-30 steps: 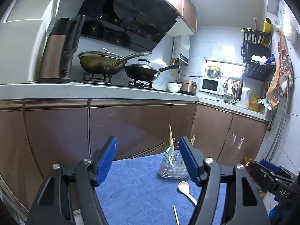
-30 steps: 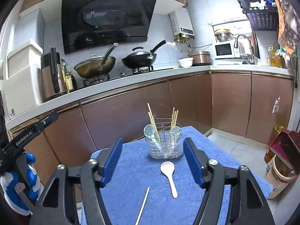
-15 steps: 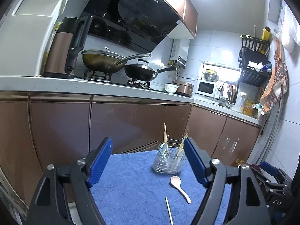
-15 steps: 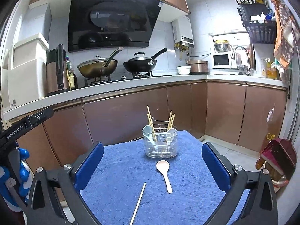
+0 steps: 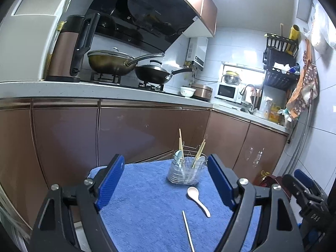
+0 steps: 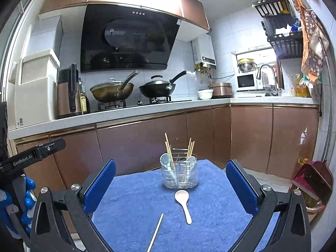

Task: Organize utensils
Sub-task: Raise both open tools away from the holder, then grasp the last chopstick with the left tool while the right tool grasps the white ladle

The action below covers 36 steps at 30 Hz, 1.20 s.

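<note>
Now, with the left gripper [image 5: 164, 181] opening on nothing and the right gripper [image 6: 171, 185] spread wide and empty, the white ceramic spoon [image 6: 183, 204] lies mid-cloth on the blue towel [image 6: 134, 205] before the clear wire-framed utensil holder [image 6: 179, 177] near its far edge, so I'd pinch its handle squarely.

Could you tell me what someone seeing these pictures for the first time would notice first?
Most likely the bright blue towel spread over the small table, with a clear utensil holder at its far edge holding chopsticks and spoons. On the towel in front of the holder lie a pale spoon and, nearer and to its left, a single chopstick. Both the left gripper and right gripper frame this, jaws wide and empty.
</note>
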Available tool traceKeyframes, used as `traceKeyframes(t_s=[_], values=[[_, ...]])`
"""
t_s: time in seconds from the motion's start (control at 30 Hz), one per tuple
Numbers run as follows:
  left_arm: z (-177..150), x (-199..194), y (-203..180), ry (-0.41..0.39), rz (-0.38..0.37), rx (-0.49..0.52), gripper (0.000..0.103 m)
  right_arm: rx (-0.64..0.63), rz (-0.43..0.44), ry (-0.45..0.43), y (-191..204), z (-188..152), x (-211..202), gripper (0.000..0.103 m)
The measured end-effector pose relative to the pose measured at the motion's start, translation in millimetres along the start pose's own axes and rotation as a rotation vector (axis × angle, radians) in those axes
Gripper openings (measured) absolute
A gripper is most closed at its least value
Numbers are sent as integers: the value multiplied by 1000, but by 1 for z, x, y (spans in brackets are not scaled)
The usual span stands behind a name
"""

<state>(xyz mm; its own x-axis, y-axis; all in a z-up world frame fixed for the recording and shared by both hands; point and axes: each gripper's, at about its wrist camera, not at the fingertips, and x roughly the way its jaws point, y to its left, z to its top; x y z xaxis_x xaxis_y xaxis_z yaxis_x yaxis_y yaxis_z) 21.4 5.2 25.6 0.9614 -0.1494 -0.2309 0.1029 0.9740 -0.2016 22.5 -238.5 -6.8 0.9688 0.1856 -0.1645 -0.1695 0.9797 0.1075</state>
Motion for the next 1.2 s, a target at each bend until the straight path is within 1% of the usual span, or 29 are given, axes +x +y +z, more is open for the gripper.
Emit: traceKeyframes(t_s=[0.1,0.2,0.27,0.43,0.53,0.67,0.83,0.9,0.97,1.13,1.2], values=[[-3,4,-1,16,4,5,80,-17,-3,32,1,-3,4,103],[-6,9,-1,39,11,7,80,19,20,69,-4,-7,10,103],[-10,16,-1,64,14,10,80,49,37,92,-9,-11,15,103],[-22,35,-4,131,10,21,80,72,37,130,-17,-20,25,103],[-30,50,-4,181,-7,11,80,81,37,150,-21,-25,31,103],[-45,76,-9,276,-35,13,80,92,49,185,-27,-33,43,102],[-72,118,-16,424,-73,20,79,102,56,254,-37,-47,64,94],[-83,135,-19,475,-83,21,79,112,55,277,-42,-52,73,88],[-98,153,-23,533,-88,25,79,126,58,308,-49,-60,83,85],[-130,191,-35,647,-100,42,78,162,51,374,-69,-80,108,82],[-141,202,-39,685,-105,44,74,178,51,399,-76,-87,117,80]])
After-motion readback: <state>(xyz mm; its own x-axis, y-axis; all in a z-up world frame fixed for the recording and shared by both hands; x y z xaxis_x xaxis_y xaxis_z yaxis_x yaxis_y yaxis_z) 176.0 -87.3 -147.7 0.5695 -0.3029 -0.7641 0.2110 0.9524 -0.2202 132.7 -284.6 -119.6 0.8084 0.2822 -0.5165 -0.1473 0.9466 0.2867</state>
